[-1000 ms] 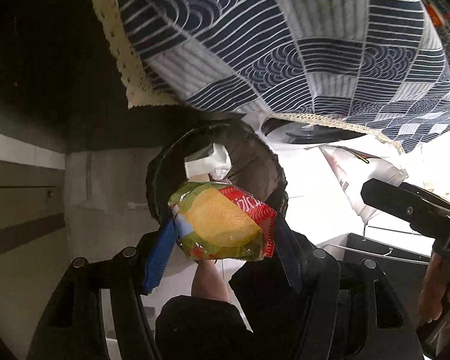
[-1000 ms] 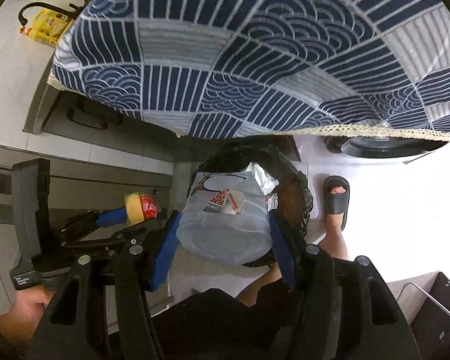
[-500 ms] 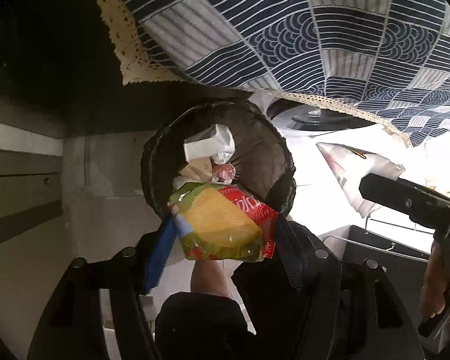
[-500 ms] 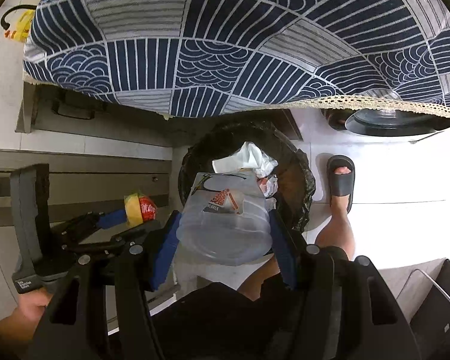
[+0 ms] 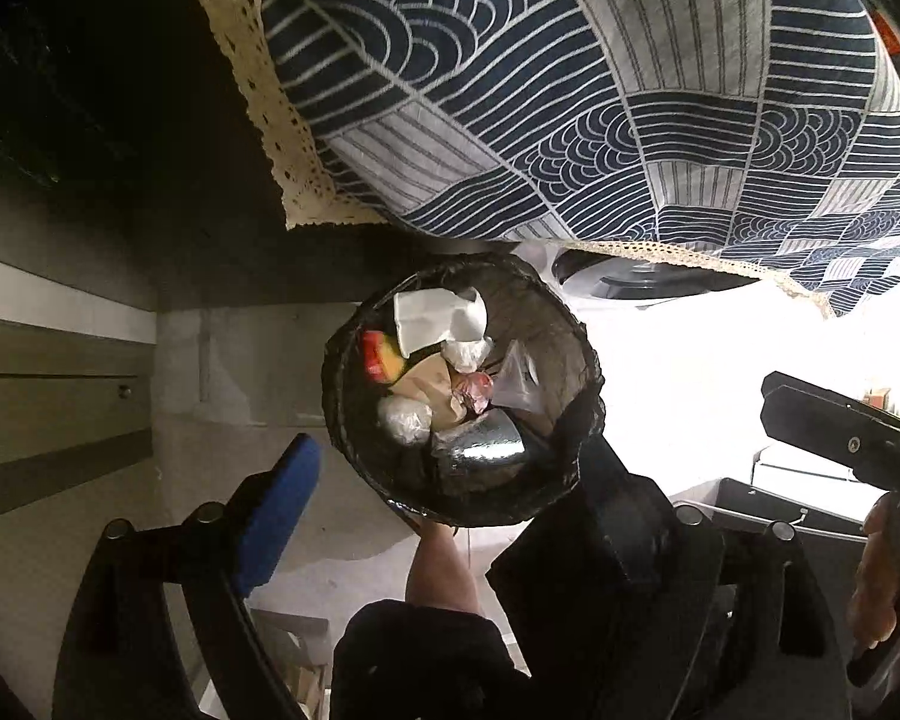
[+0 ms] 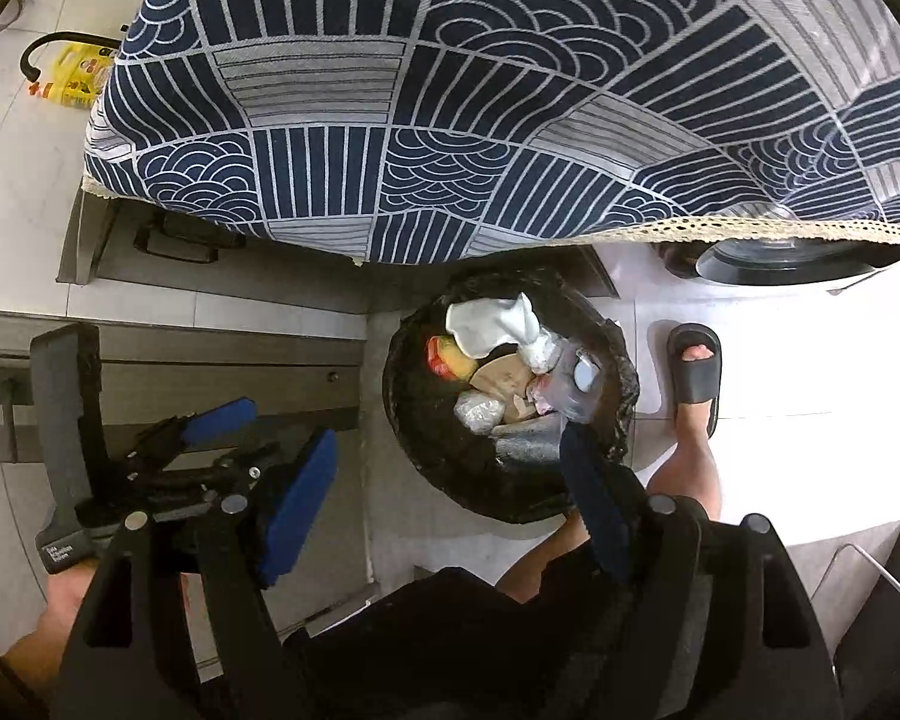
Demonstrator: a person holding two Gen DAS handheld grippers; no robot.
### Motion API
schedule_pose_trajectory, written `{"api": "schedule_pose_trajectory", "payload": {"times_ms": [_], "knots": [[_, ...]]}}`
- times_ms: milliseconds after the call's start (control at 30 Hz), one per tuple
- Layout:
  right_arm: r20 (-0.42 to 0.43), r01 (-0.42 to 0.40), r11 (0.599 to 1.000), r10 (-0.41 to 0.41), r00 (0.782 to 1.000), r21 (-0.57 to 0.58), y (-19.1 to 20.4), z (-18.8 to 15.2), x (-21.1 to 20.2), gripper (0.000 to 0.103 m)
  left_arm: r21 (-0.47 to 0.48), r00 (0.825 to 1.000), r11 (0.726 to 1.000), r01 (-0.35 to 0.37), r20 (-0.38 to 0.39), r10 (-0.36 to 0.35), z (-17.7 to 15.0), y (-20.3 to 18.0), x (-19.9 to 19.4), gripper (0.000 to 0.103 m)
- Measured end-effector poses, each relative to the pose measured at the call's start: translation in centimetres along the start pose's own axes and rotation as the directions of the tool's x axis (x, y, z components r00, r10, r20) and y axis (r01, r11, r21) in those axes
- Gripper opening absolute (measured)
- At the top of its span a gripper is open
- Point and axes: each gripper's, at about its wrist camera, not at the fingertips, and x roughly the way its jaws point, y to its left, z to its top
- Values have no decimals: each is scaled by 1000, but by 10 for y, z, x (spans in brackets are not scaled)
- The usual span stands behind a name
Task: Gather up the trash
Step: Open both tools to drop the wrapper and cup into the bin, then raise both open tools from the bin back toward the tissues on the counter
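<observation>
A round bin lined with a black bag [image 5: 582,336] [image 6: 402,384] stands on the floor under the table edge. It holds several pieces of trash: white paper [image 5: 435,315] [image 6: 489,318], the yellow and red snack bag [image 5: 381,354] [image 6: 450,357], a clear plastic container [image 6: 573,381] and foil balls [image 5: 405,417]. My left gripper [image 5: 444,480] is open and empty just above the bin. My right gripper [image 6: 450,480] is open and empty above the bin's near rim. The left gripper also shows in the right wrist view [image 6: 210,438].
A table with a blue and white patterned cloth [image 5: 600,90] [image 6: 480,90] overhangs the bin. A grey cabinet [image 6: 168,372] is at the left. My foot in a black sandal [image 6: 696,372] stands right of the bin. A white appliance [image 6: 780,264] is behind it.
Both grippers opened. The snack bag dropped from the left one and the clear plastic container from the right one; both now lie in the bin.
</observation>
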Motion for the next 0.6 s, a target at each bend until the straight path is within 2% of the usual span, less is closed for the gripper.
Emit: {"api": "schedule_pose_trajectory", "payload": {"times_ms": [67,100,133,400,467,533,600], "knots": [[5,1,1000,-1,1000,2,-1,-2,-5,78,3,1000,1000,0,10,0,0,-1,-3,87],[11,4,1000,-4,1000,5,-2,-2,-9,79,5,1000,1000,1,15,-1,-1,-1,-5,93],[16,4,1000,-5,1000,8,-3,-4,-11,81,8,1000,1000,3,21,-3,-1,-2,-8,95],[50,13,1000,-14,999,7,2,-4,-33,82,46,998,999,26,55,-28,-3,-10,-30,95],[73,12,1000,-12,997,3,7,-2,-44,84,40,995,997,65,68,-67,-1,-10,-41,95],[107,33,999,-31,994,-11,14,0,-57,93,35,992,995,89,90,-92,1,-12,-52,96],[152,43,998,-37,988,-37,22,3,-73,93,63,986,992,111,121,-118,5,-17,-68,96]]}}
